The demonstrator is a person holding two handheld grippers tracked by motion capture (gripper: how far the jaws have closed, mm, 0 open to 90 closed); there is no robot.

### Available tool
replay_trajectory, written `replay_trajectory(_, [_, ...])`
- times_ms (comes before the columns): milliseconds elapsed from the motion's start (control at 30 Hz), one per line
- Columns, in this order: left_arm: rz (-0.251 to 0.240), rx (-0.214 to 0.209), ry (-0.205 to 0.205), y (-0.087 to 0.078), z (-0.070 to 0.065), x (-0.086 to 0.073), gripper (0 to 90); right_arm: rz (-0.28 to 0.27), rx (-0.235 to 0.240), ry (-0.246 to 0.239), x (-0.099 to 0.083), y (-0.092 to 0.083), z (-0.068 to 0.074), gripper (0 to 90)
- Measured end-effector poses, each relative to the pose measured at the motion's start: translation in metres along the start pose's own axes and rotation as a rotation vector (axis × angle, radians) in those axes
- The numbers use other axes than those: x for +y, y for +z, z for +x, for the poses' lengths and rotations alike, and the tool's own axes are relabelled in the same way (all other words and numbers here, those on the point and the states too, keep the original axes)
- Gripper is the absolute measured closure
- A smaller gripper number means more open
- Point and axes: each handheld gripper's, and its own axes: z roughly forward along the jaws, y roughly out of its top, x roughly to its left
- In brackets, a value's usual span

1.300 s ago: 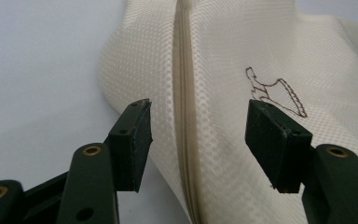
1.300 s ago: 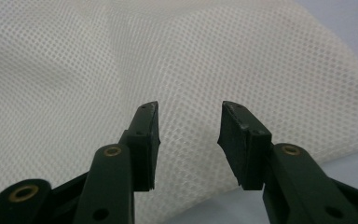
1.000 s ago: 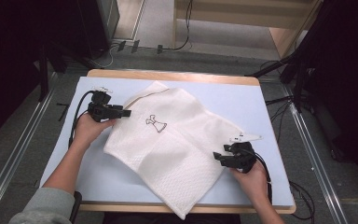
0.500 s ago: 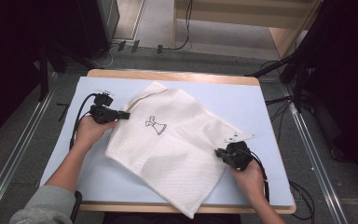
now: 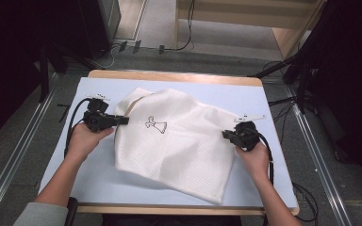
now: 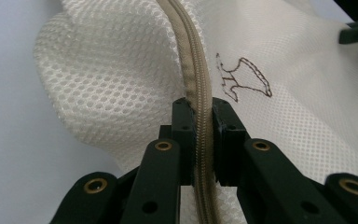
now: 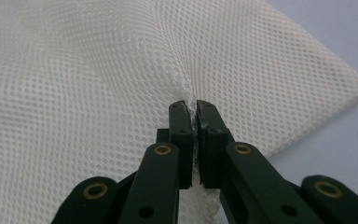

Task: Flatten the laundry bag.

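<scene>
- The desk (image 5: pixel 99 89) has a pale blue top with a wooden edge along its far and near sides; a grey floor with metal rails lies to either side of it.
- The white mesh bag (image 5: pixel 179 141) lies spread across the middle of the desk, tilted so that one corner points to the near edge and its far corner sits towards the left. Its weave is a fine honeycomb net.
- The person's forearms come in from the near edge, one at each side of the bag, each hand holding a gripper.
- The left gripper (image 5: pixel 122 120) sits at the bag's left edge. Its fingers (image 6: pixel 184 130) have just closed and are clamped on the beige zipper (image 6: pixel 196 74), which runs up between them along the bag's rim; the mesh beside it rises in a soft fold off the desk.
- The right gripper (image 5: pixel 227 135) sits at the bag's right edge, well apart from the left one. Its fingers (image 7: pixel 181 135) have just closed too, pinching a thin pleat of mesh that puckers just above their tips.
- A small dark embroidered figure (image 5: pixel 156 125), shaped like a dress, is stitched on the bag near the zipper, closer to the left gripper.
</scene>
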Motion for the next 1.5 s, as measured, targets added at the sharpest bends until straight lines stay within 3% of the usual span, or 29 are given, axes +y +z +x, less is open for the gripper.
replay_trajectory(167, [0.008, -0.010, 0.020, -0.004, -0.022, -0.012, 81.8, -0.012, -0.021, 0.008, 0.016, 0.008, -0.013, 87.9])
replay_trajectory(300, [-0.010, -0.037, 0.005, -0.009, -0.035, -0.021, 81.4, -0.013, -0.015, 0.012, 0.027, 0.016, -0.022, 87.9])
replay_trajectory(433, [0.004, -0.050, 0.018, -0.009, -0.049, -0.031, 81.4, -0.005, -0.001, 0.015, 0.040, 0.026, -0.029, 88.0])
replay_trajectory(633, [0.012, -0.066, 0.041, -0.009, -0.066, -0.041, 81.3, -0.022, 0.006, 0.016, 0.060, 0.039, -0.032, 87.9])
replay_trajectory(667, [0.017, -0.080, 0.052, -0.008, -0.074, -0.045, 81.2, -0.015, 0.002, 0.011, 0.065, 0.043, -0.031, 87.9])
replay_trajectory(767, [0.036, -0.087, 0.067, -0.006, -0.080, -0.049, 79.7, -0.019, -0.005, 0.003, 0.073, 0.052, -0.029, 87.7])
replay_trajectory(900, [0.052, -0.060, 0.070, -0.007, -0.073, -0.050, 68.3, 0.000, -0.010, 0.007, 0.073, 0.066, -0.023, 85.1])
replay_trajectory(967, [0.043, -0.059, 0.073, -0.015, -0.066, -0.048, 57.7, -0.005, -0.025, 0.009, 0.072, 0.064, -0.022, 72.0])
replay_trajectory(1067, [-0.022, -0.042, 0.079, -0.028, -0.061, -0.045, 49.2, -0.035, 0.006, 0.049, 0.073, 0.048, -0.025, 60.6])
replay_trajectory(1133, [-0.065, -0.040, 0.071, -0.036, -0.056, -0.041, 46.6, -0.062, 0.017, 0.049, 0.069, 0.037, -0.023, 60.6])
replay_trajectory(1233, [-0.093, 0.010, 0.079, -0.041, -0.048, -0.032, 44.9, -0.072, 0.018, 0.023, 0.061, 0.022, -0.015, 60.6])
replay_trajectory(1300, [-0.070, 0.042, 0.082, -0.038, -0.043, -0.026, 42.8, -0.070, 0.031, 0.010, 0.053, 0.014, -0.008, 60.5])
replay_trajectory(1367, [-0.061, 0.082, 0.112, -0.034, -0.039, -0.020, 42.6, -0.058, 0.023, -0.022, 0.043, 0.006, 0.000, 59.6])
replay_trajectory(1500, [-0.063, 0.083, 0.124, -0.027, -0.033, -0.007, 42.4, -0.049, 0.029, -0.061, 0.021, -0.008, 0.013, 59.5])
